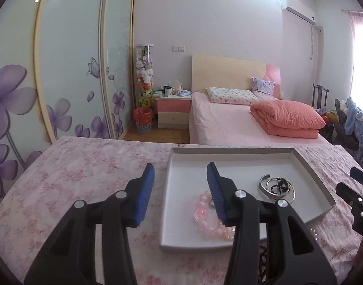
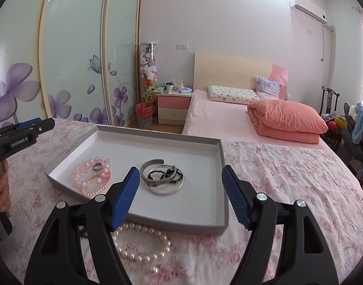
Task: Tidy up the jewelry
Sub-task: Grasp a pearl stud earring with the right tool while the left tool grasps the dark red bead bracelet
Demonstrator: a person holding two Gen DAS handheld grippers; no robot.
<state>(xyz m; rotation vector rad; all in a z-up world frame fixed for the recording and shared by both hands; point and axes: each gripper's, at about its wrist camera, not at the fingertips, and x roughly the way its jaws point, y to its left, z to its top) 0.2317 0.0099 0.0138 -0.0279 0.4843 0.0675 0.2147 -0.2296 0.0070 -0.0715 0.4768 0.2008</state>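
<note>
A shallow white tray (image 2: 157,140) lies on the pink floral tablecloth; it also shows in the left wrist view (image 1: 229,153). In it lie pink bead bracelets (image 2: 92,178) with a silver ring (image 2: 97,166), and silver bangles with a black bead strand (image 2: 162,174); the left wrist view shows the pink beads (image 1: 205,220) and the bangles (image 1: 276,187). A white pearl necklace (image 2: 143,247) lies on the cloth in front of the tray. My right gripper (image 2: 180,181) is open and empty over the tray's near edge. My left gripper (image 1: 180,178) is open and empty above the tray's left edge.
A dark bead strand (image 1: 263,258) lies on the cloth by the tray's near edge. The left gripper appears at the left of the right wrist view (image 2: 26,128). Beyond the table stand a pink bed (image 2: 229,118), a nightstand (image 2: 173,105) and a wardrobe (image 2: 74,54).
</note>
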